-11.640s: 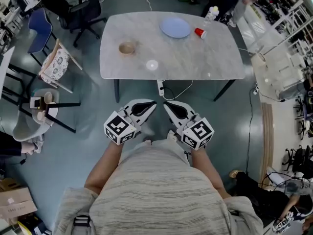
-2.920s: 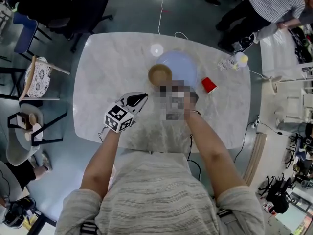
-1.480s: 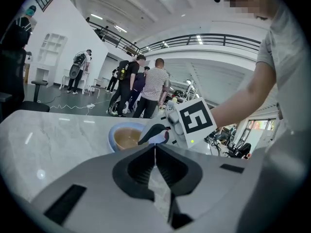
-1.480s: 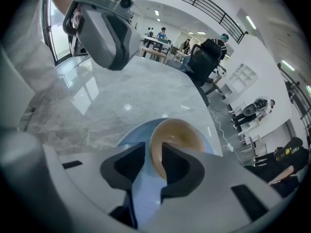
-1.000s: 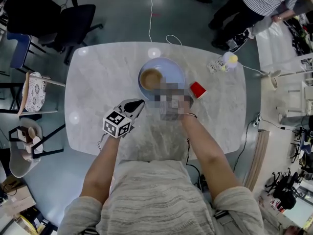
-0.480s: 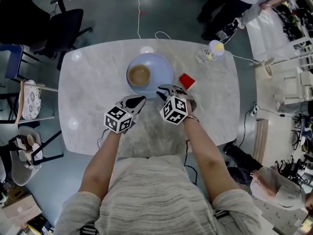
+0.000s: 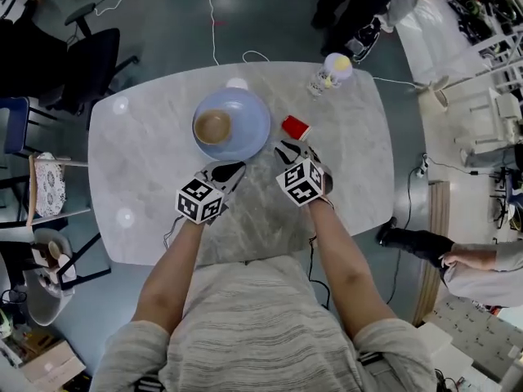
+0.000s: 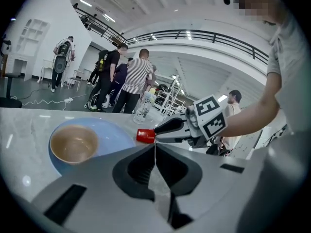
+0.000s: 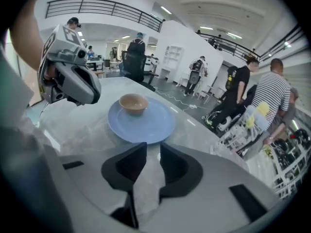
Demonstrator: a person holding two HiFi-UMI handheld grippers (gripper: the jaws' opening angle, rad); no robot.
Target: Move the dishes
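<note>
Pale-blue glazed round plate (image 7: 249,127) w/ tan ceramic bowl (image 7: 213,126) on its left part, upper centre of head view, on grey marble tabletop (image 7: 135,170). Prob. stiff, brittle, slick; bowl loose on top, apt to slide if tilted. Best taken at near rim, kept level. Left gripper (image 7: 239,167) just below plate, jaws together, empty. Right gripper (image 7: 283,146) at plate's lower right, by small red cup (image 7: 296,126); jaws narrowly apart, just been closing, nothing betw. them.
</note>
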